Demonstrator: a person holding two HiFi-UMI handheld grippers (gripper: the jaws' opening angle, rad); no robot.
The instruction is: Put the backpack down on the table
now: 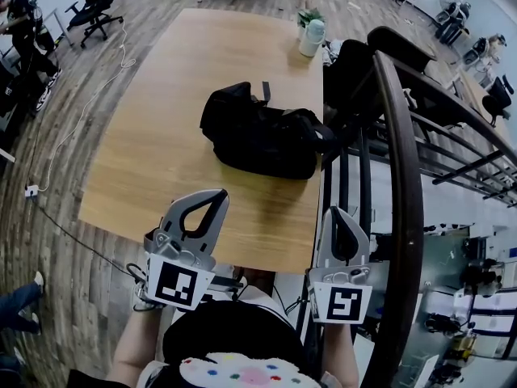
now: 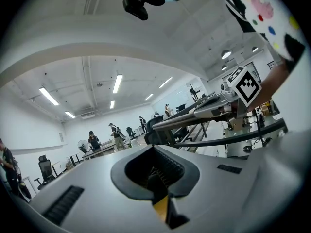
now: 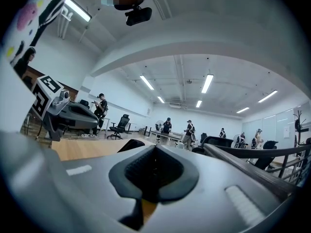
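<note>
The left gripper [image 1: 216, 196] and right gripper [image 1: 336, 214] are held side by side at the near edge of the table [image 1: 153, 152], each with its jaws closed together and nothing between them. The black backpack [image 1: 258, 132] lies on the table ahead of both, well apart from them and touched by neither. Beyond it, at the far end, stands a pale bottle [image 1: 312, 37], and a dark railing [image 1: 404, 184] runs just right of the right gripper.

Bare table [image 1: 153, 136] left of backpack [image 1: 266, 136]; railing [image 1: 406, 176] right.
</note>
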